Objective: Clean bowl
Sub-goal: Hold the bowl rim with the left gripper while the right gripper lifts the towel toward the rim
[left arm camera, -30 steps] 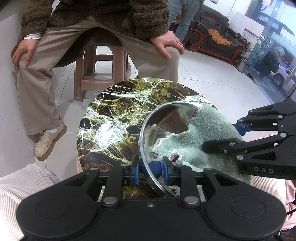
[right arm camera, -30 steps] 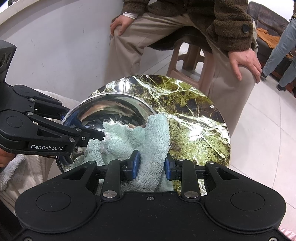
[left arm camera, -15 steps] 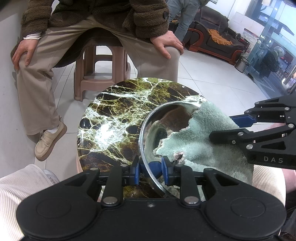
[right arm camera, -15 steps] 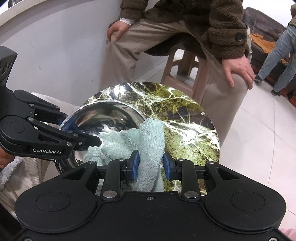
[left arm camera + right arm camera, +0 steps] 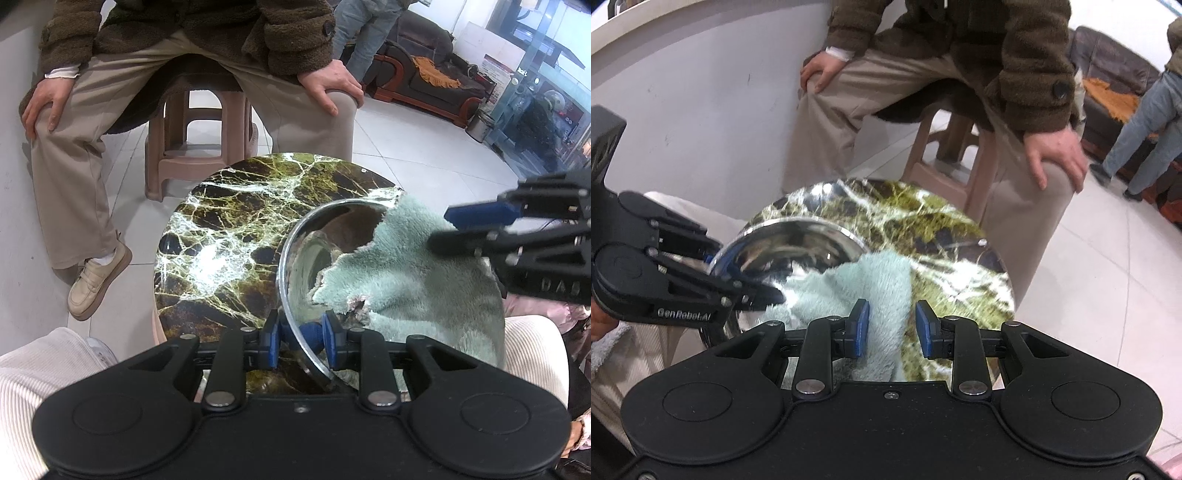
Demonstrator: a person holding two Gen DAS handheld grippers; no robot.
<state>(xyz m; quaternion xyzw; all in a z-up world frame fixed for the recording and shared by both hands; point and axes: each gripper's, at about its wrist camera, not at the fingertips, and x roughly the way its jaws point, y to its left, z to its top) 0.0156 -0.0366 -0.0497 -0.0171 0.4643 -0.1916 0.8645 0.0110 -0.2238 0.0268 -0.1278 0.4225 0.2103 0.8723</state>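
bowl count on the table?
1: steel bowl at the near edge of the marble table, rim in jaws of left gripper, teal cloth draped over it. No others visible.
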